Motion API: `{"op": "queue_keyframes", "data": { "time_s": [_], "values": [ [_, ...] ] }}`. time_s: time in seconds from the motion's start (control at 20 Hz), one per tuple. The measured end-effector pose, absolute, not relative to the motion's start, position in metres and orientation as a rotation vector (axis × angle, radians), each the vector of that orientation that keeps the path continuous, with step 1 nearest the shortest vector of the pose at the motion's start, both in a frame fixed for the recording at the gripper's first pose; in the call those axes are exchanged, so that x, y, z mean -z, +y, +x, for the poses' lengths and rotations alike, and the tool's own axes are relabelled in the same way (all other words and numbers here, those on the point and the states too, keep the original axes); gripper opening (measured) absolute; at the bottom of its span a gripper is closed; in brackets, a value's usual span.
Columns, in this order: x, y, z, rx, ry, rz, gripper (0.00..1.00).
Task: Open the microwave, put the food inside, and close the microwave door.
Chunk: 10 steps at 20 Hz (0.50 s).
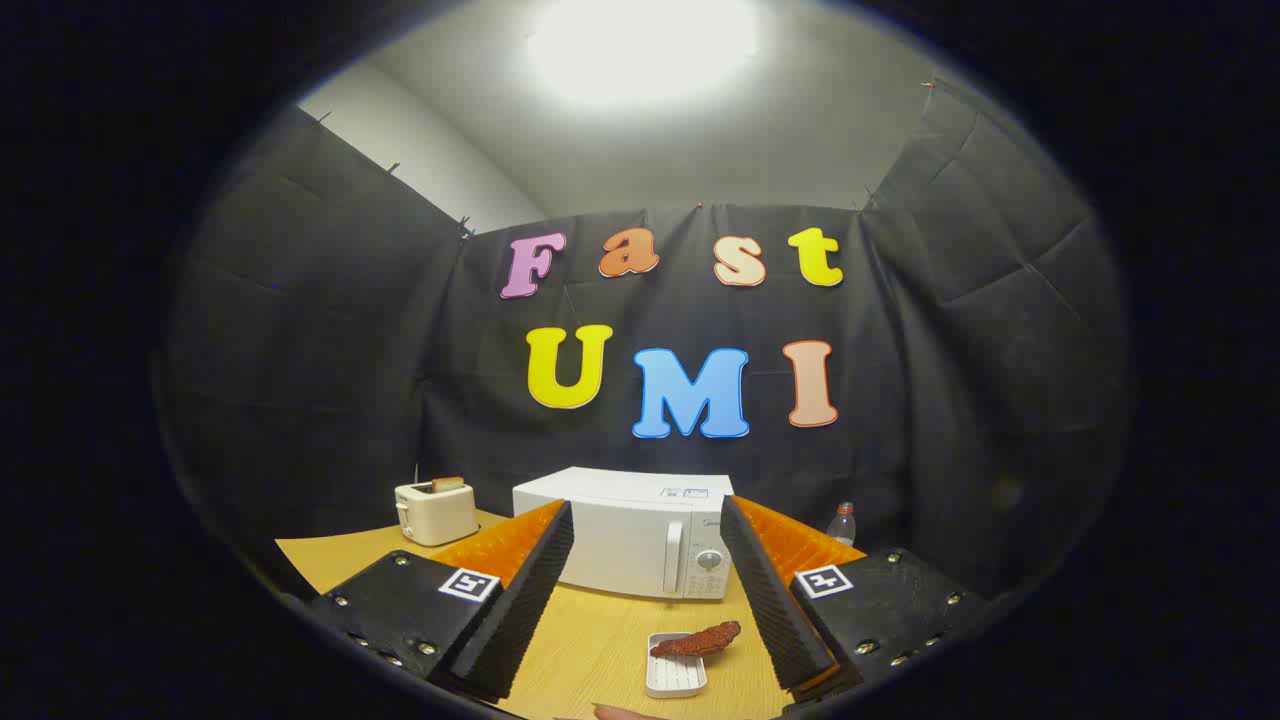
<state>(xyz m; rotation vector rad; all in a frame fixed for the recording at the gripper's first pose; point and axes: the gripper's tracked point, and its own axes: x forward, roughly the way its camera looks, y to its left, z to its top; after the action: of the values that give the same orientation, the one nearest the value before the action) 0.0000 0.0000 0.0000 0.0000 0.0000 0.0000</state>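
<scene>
A white microwave [628,540] stands on the wooden table [600,640], its door shut, with a vertical handle [672,570] and a control panel [709,572] at its right. Nearer to me, a small white dish [673,680] holds a dark reddish-brown piece of food [697,640] that overhangs its far rim. My gripper [645,530] is open, its fingers wide apart and framing the microwave. The dish and the food lie low between the fingers, closer to the right finger [770,600]. Nothing is held.
A cream toaster [436,510] with a slice of toast in it stands to the left of the microwave. A small clear bottle [842,523] stands to the right behind the right finger. Part of a fingertip [625,712] shows at the near table edge.
</scene>
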Motion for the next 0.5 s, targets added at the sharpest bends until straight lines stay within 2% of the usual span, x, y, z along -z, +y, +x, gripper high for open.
{"op": "queue_keyframes", "data": {
  "time_s": [0.5],
  "values": [
    [-0.0005,-0.004,0.0019,0.01,-0.007,0.006,0.92]
  ]
}}
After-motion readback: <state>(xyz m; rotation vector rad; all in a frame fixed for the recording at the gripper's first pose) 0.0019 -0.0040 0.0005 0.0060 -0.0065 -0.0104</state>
